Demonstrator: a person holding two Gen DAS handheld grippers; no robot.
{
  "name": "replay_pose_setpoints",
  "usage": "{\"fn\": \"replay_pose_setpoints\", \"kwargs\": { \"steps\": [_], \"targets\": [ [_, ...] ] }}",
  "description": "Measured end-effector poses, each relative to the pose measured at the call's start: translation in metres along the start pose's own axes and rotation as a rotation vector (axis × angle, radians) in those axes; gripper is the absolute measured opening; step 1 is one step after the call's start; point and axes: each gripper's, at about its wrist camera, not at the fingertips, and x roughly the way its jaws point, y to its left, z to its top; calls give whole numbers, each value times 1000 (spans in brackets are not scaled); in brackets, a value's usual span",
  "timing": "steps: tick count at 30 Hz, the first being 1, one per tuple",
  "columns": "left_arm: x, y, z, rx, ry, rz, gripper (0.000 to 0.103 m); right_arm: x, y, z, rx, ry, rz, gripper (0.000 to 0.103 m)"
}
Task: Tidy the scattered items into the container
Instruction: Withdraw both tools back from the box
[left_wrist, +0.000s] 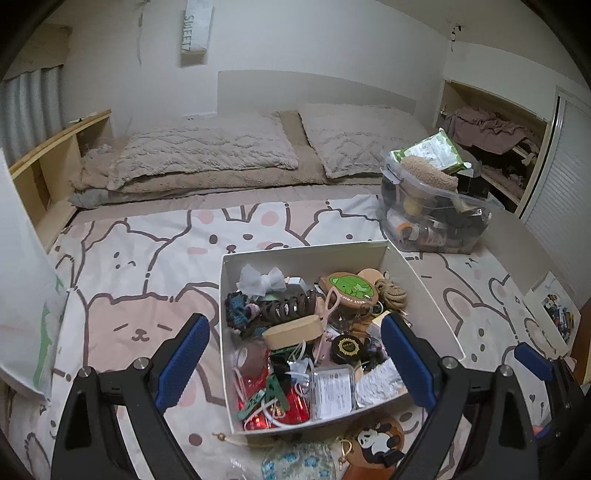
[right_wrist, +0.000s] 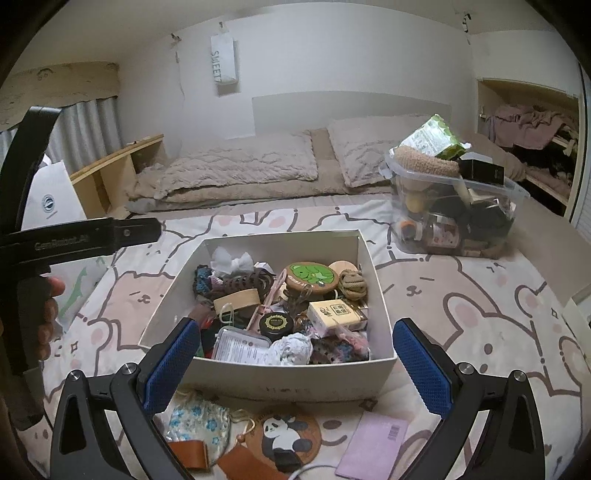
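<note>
The white box (right_wrist: 271, 380) sits in the middle of the bed on the cartoon-animal blanket (right_wrist: 461, 295), open-topped, rectangular, with plain card walls and its long axis running away from the cameras toward the pillows (right_wrist: 240, 166). It is heaped with small things: a green frog coaster (right_wrist: 311, 276), a brown claw clip (left_wrist: 288, 308), a black round tin (right_wrist: 276, 325), a rope knot (right_wrist: 352, 284). Just in front of its near wall lie a panda coaster (right_wrist: 282, 439), a floral drawstring pouch (right_wrist: 199, 419) and a lilac card (right_wrist: 373, 443). The left gripper (left_wrist: 295, 360) and right gripper (right_wrist: 297, 365) both hang spread wide, empty, straddling the box. A clear bin (right_wrist: 454, 218) stands beyond, to the right.
</note>
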Motion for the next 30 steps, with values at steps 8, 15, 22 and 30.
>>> {"fn": "replay_pose_setpoints", "kwargs": {
  "steps": [8,15,22,30],
  "targets": [
    [-23,-2,-15,-9,-16,11,95,-16,-6,-7,-23,-28,12,103],
    [-33,-4,-28,-31,-24,16,95,-28,-12,-14,-53,-52,14,103],
    [-41,-7,-40,-21,-16,26,95,-37,-19,-21,-78,-66,25,103],
    [-58,-13,-52,5,-41,40,99,-48,-25,-24,-84,-87,53,103]
  ]
}}
